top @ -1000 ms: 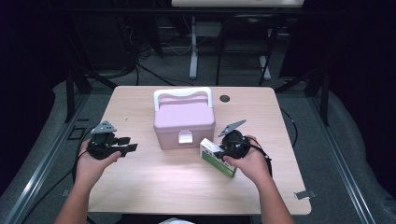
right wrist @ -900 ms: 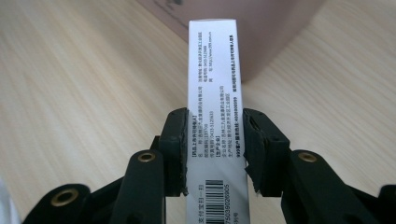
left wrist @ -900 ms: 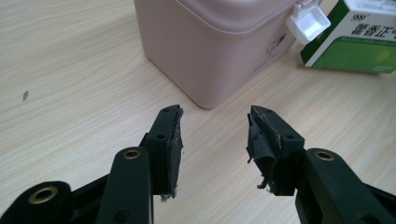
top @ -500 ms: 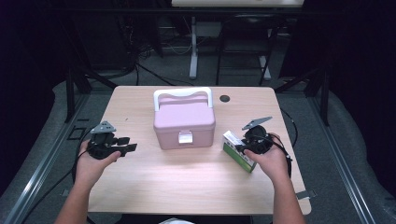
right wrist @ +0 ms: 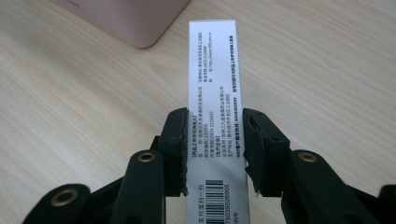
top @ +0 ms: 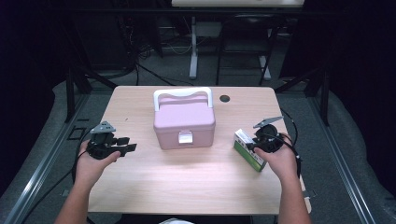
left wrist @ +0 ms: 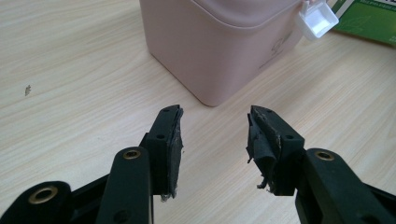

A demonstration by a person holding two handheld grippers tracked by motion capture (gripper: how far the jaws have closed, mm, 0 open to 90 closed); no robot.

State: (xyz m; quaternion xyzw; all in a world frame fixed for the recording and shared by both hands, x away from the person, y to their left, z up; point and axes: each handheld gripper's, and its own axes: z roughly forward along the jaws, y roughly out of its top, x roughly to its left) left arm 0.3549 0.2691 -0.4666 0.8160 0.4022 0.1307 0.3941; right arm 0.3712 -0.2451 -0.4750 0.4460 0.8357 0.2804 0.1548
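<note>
Two grippers work over the worktop (top: pixel 187 186). The right gripper (top: pixel 258 141) has its jaws clamped on a slim green and white carton (top: pixel 247 150), gripping its white printed side (right wrist: pixel 215 93) near the barcode end. That carton sits to the right of the pink box (top: pixel 184 120), near it but apart. The left gripper (top: pixel 126 144) hovers left of the pink box with its jaws standing apart and nothing between them, pointing at the box's lower corner (left wrist: pixel 210 93).

Judging by the layout, the carton is likely meant to go into the box, whose lid looks shut with the white latch (top: pixel 185 137) at the front. To do this well, the free gripper should flip the latch and raise the lid by its edge while the right hand keeps the carton level and clear of the handle (top: pixel 183 94). The grip sits near one end of the carton, so it may swing; slow moves would help.

Whether the carton rests on the worktop or is slightly lifted is hard to tell. Its small print is unreadable, and the box's inside is hidden.
</note>
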